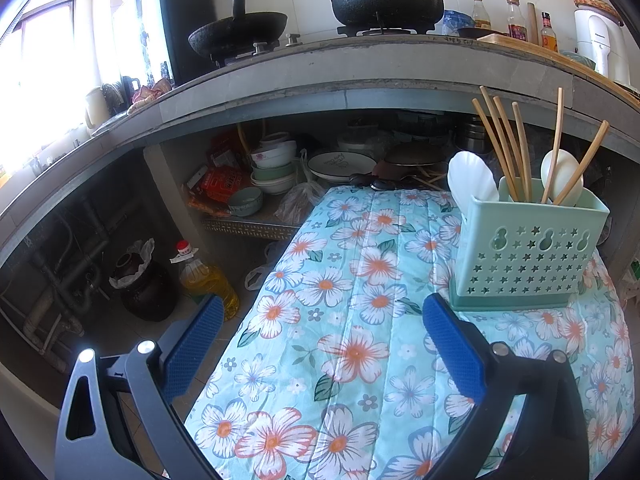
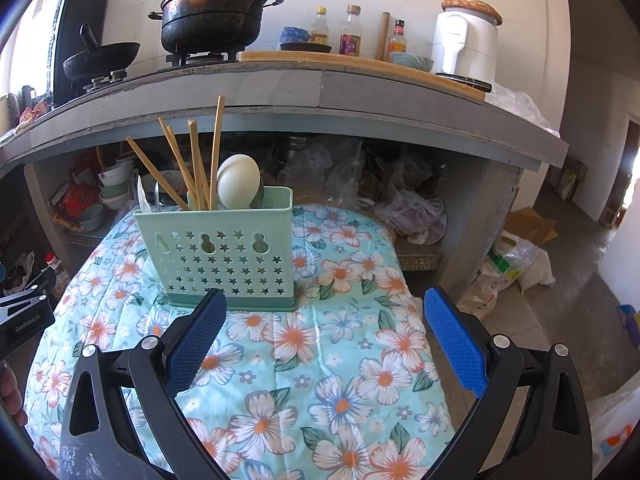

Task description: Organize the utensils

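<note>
A mint-green perforated utensil holder stands upright on a floral cloth-covered table. Several wooden chopsticks and white spoons stick up out of it. My left gripper is open and holds nothing, with the holder just beyond its right finger. My right gripper is also open with nothing between its blue pads, its left fingertip just in front of the holder's base. The left gripper's body shows at the left edge of the right wrist view.
A grey stone counter overhangs behind the table, with a wok, a black pot, bottles and a white appliance. Bowls and plates sit underneath. An oil bottle and dark jar stand on the floor left; bags lie right.
</note>
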Demonstrator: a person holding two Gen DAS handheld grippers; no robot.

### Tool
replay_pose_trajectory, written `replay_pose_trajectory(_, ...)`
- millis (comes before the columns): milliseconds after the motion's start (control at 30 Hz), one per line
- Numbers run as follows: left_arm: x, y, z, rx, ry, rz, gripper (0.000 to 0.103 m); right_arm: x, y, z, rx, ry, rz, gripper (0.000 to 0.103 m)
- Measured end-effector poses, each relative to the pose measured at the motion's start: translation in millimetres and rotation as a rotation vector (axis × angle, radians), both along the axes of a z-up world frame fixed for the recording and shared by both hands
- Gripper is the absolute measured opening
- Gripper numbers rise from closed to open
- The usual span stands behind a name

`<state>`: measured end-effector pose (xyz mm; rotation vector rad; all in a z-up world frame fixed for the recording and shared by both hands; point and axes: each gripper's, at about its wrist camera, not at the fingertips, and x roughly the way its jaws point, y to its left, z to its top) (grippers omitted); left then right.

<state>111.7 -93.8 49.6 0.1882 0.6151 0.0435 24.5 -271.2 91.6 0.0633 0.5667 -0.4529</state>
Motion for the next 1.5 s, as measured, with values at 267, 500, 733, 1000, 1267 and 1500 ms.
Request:
replay_pose_trajectory(267, 0.6, 0.7, -0.9, 0.0, 0.001, 0.001, 0.098, 0.5, 0.7, 0.0, 0.001, 0.0, -0.001, 0.095)
replay_pose_trajectory(500, 0.4, 0.6, -0.9, -0.001, 0.001, 0.0, 0.098, 0.8, 1.0, 0.4, 0.002, 0.0, -0.001, 0.095)
replay_pose_trajectory(733, 0.1, 0.4, -1.5, -0.002, 0.003, 0.001, 0.098, -0.3, -0.4, -0.5, 0.001, 0.0, -0.002, 0.095)
replay_pose_trajectory(1000, -0.6, -0.3, -1.4, -0.003, 0.003, 0.002, 0.098, -0.3, 1.4, 0.5, 0.004, -0.002, 0.003, 0.095)
replay_pose_trajectory(1267, -0.8, 0.0, -1.1, -0.005, 0.003, 0.002, 0.098, 0.2, 1.8, 0.5, 0.004, -0.002, 0.002, 0.095)
replay_pose_trajectory(1500, 0.6, 1.1, -0.7, -0.006, 0.005, 0.001, 0.098, 0.0, 1.6, 0.1, 0.003, -0.002, 0.003, 0.095)
